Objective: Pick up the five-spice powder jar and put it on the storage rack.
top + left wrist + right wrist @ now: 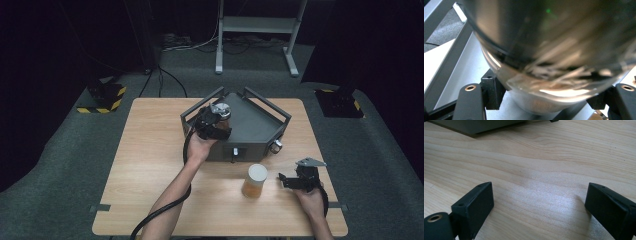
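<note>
Jar [544, 75] clamped between left claw [216, 120] jaws.

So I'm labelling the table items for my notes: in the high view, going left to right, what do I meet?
Left gripper shut on a jar over the grey tray → amber jar with white lid → open right gripper.

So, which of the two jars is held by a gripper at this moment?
The metal-lidded jar, clamped in the left gripper above the grey tray. The white-lidded jar stands free on the table, beside the open right gripper.
</note>
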Demonstrator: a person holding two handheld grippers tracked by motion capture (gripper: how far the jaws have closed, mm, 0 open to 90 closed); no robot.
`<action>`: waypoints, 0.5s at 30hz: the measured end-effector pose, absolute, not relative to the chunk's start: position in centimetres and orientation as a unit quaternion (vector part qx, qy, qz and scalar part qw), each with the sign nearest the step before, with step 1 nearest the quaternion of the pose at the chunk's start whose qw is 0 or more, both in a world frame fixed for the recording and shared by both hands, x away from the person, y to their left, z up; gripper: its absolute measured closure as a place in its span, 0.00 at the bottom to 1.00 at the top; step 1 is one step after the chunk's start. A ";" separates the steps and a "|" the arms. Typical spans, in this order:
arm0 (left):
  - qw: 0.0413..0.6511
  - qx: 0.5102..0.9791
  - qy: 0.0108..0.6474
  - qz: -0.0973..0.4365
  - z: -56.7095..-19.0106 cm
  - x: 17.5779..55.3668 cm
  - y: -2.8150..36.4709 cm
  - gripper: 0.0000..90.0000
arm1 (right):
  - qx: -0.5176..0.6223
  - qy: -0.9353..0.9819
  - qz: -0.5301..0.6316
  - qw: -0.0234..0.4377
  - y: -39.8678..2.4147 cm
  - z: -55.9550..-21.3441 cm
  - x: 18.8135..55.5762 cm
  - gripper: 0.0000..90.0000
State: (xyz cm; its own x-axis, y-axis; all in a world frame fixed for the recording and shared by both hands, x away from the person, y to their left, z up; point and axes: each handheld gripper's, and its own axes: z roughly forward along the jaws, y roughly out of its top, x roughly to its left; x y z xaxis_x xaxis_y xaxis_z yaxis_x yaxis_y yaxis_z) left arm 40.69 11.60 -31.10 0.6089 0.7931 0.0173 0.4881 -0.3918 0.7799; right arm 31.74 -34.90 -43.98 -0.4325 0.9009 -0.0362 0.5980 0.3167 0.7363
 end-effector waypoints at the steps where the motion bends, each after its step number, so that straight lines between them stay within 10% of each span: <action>1: 0.384 0.810 0.396 0.198 -31.2 40.7 11.6 0.34 | 0.481 0.779 0.332 0.228 -34.9 -44.0 31.7 0.09; 15: 0.378 0.810 0.403 0.194 -31.9 41.2 11.6 0.34 | 0.481 0.779 0.332 0.228 -34.9 -44.0 31.7 0.09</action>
